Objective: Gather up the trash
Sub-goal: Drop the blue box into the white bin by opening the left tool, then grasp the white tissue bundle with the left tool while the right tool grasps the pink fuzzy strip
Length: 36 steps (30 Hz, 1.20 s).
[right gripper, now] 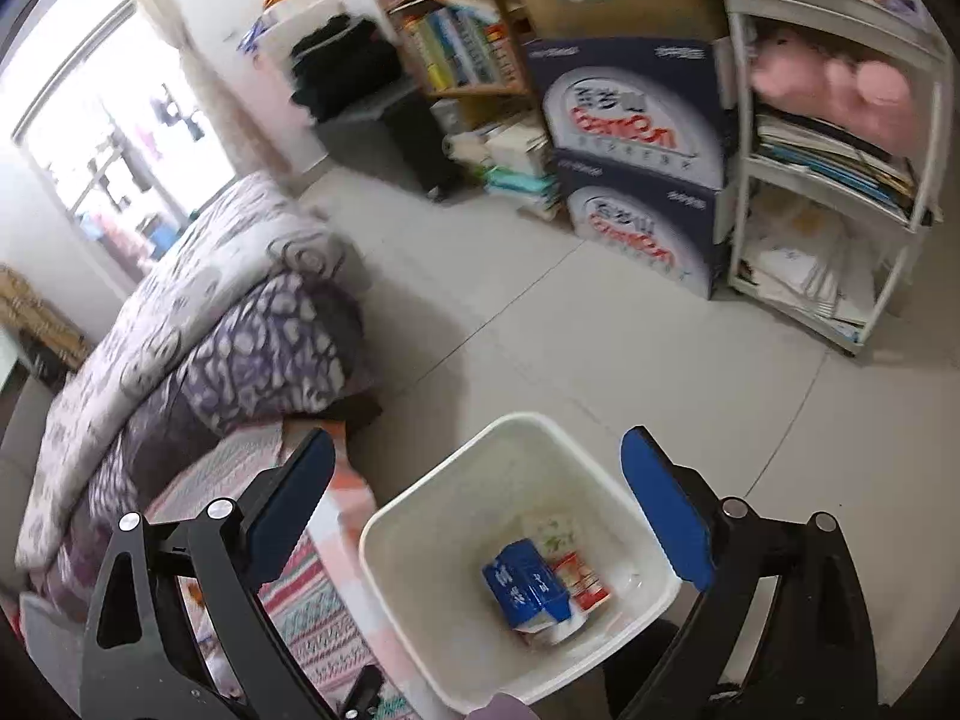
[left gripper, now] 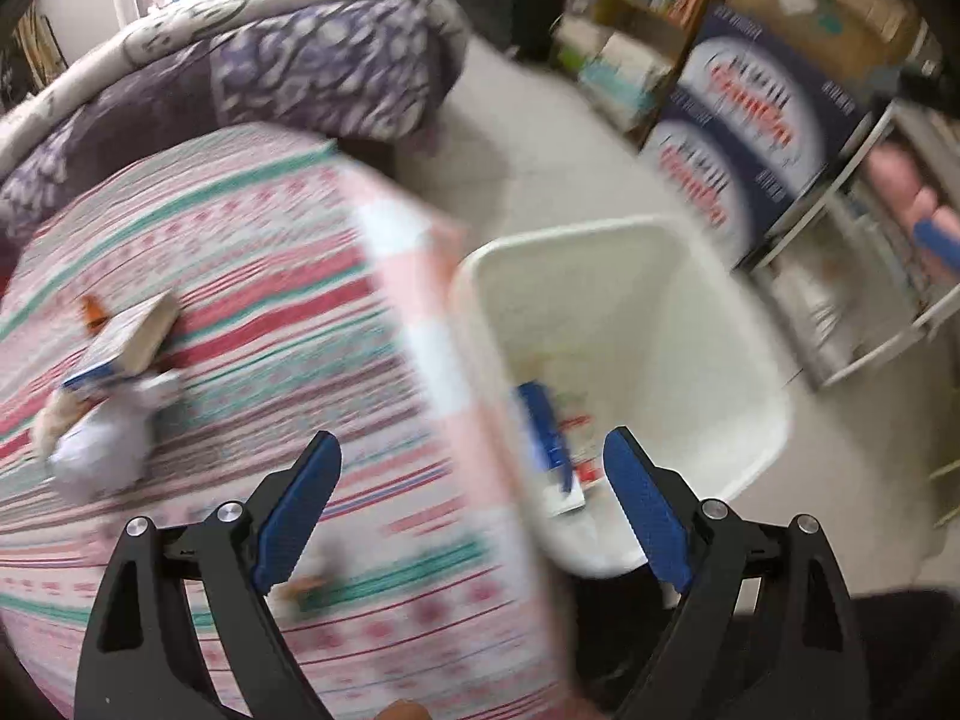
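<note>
While right tool [right gripper: 477, 474] gapes empty – bin [right gripper: 420, 516] beneath

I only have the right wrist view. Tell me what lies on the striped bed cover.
Observer: A small carton lies on the striped bed cover, well away from the white bin.
Operator: Report anything near it.
Observer: A crumpled white wad sits close by the carton; blur hides whether they touch.
Operator: Give me the left tongs.
Observer: The left tongs are open and hold nothing.
</note>
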### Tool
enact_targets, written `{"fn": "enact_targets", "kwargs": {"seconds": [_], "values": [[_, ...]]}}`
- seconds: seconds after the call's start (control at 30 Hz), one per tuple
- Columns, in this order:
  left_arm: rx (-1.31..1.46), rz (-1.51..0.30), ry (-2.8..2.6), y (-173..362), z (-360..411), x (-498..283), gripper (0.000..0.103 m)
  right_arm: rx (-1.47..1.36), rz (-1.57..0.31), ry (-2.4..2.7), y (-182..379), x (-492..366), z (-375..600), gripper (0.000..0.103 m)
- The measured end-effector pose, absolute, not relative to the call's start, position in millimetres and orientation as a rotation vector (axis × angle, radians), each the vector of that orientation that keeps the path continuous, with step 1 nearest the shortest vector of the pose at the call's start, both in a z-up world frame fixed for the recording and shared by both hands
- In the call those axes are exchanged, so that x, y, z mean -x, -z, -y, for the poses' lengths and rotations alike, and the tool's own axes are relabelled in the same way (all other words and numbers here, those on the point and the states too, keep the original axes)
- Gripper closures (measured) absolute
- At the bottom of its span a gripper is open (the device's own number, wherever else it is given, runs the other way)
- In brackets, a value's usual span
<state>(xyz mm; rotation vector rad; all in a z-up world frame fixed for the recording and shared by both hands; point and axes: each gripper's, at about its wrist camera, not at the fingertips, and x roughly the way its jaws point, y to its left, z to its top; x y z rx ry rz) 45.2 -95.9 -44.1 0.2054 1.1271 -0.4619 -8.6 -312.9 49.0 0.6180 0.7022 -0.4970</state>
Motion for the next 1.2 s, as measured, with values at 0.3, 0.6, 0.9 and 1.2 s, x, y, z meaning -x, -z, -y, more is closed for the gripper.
{"fn": "enact_targets", "kwargs": {"seconds": [0.3, 0.6, 0.9, 1.2], "values": [[-0.287, -1.277, 0.403, 84.4, 46.6, -59.8, 0.016, -0.508, -0.841, 0.353, -32.3, -22.6, 256.2, 0.011], [-0.379, -1.297, 0.388, 98.1, 35.2, -45.8, 0.055, -0.416, -0.918, 0.285, -19.3, -41.8, 216.9, 0.01], [-0.242, -1.202, 0.361, 61.2, -4.7, -44.8, 0.066, -0.403, -1.007, 0.241, 3.7, -58.1, 195.5, 0.011], [-0.073, -1.159, 0.194, 14.5, -89.4, -60.0, 0.065, -0.192, -1.112, 0.105, 39.2, -76.2, 126.1, 0.011]]}}
